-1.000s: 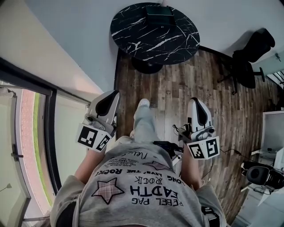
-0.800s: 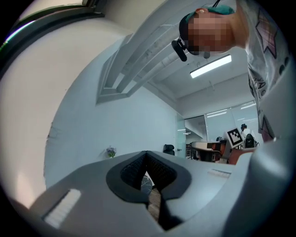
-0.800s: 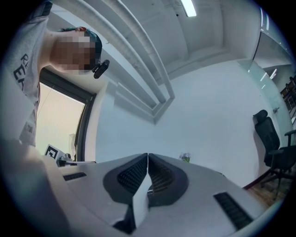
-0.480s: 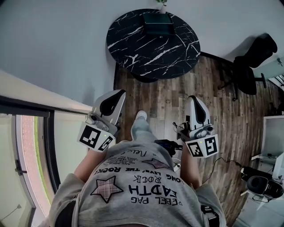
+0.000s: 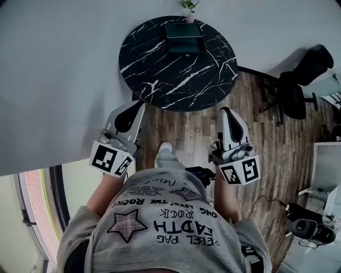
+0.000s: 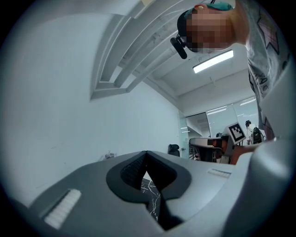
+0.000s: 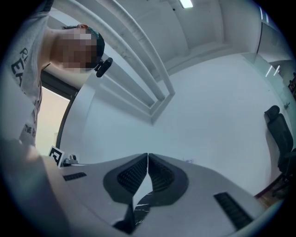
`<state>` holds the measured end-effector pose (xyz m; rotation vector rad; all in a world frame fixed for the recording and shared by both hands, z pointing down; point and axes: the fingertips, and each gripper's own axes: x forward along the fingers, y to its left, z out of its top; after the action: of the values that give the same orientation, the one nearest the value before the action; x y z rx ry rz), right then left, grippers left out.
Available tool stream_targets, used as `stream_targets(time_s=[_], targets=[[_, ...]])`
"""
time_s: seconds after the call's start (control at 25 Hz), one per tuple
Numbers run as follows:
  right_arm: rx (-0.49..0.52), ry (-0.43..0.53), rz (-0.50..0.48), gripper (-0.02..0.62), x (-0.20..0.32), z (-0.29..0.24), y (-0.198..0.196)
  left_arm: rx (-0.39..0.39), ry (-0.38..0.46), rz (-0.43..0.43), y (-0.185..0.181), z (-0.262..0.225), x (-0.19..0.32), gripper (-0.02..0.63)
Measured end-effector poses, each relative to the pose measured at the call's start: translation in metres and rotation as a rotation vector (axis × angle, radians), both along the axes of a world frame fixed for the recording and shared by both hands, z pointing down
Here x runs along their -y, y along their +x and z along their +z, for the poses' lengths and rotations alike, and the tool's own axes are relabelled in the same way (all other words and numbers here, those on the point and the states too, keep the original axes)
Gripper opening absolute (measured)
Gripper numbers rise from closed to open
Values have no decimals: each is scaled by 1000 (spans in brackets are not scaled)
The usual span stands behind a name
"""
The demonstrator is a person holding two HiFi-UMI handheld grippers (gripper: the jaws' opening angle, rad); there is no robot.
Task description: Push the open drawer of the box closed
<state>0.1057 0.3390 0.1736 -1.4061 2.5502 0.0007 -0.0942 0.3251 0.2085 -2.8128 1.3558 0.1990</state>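
— Start at the left of the frame. What's there?

— A plain white wall [image 5: 53, 80]. Low at left of centre is the left hand-held gripper [image 5: 137, 105], its jaws pressed together with nothing between them, over the brown plank floor [image 5: 256, 122].

— And the target?

— Upper middle there's a round black desk [image 5: 160, 80] with white marble veining, and the dark green box [image 5: 183, 27] sits on its far part. Its drawer [image 5: 185, 45] seems to jut toward the person. It's small at this range, so I can't say how far out it is. A small potted plant [image 5: 189, 6] stands just behind the box.

— Further right?

— The right hand-held gripper [image 5: 224, 110] is low at right of centre, likewise closed and empty. A black office chair [image 5: 298, 80] is at the upper right, well apart.

— How should the push be done?

— Both grippers are well apart from the box, so I'd judge the approach comes first. Use closed jaws as a blunt tip, meet the drawer front at its middle and push straight along its run. Steady the box with the other gripper, because a light box could slide toward the plant.
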Motion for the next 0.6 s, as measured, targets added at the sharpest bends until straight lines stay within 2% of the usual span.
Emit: stream_targets(time_s=[0.28,0.6], targets=[[-3,-4,-29,14,61,-3,-2,7,10,-55,-4,5,64,9],[-31,13,-31,14,92,-7,-9,-9,-6,-113,-14,9,107,9]])
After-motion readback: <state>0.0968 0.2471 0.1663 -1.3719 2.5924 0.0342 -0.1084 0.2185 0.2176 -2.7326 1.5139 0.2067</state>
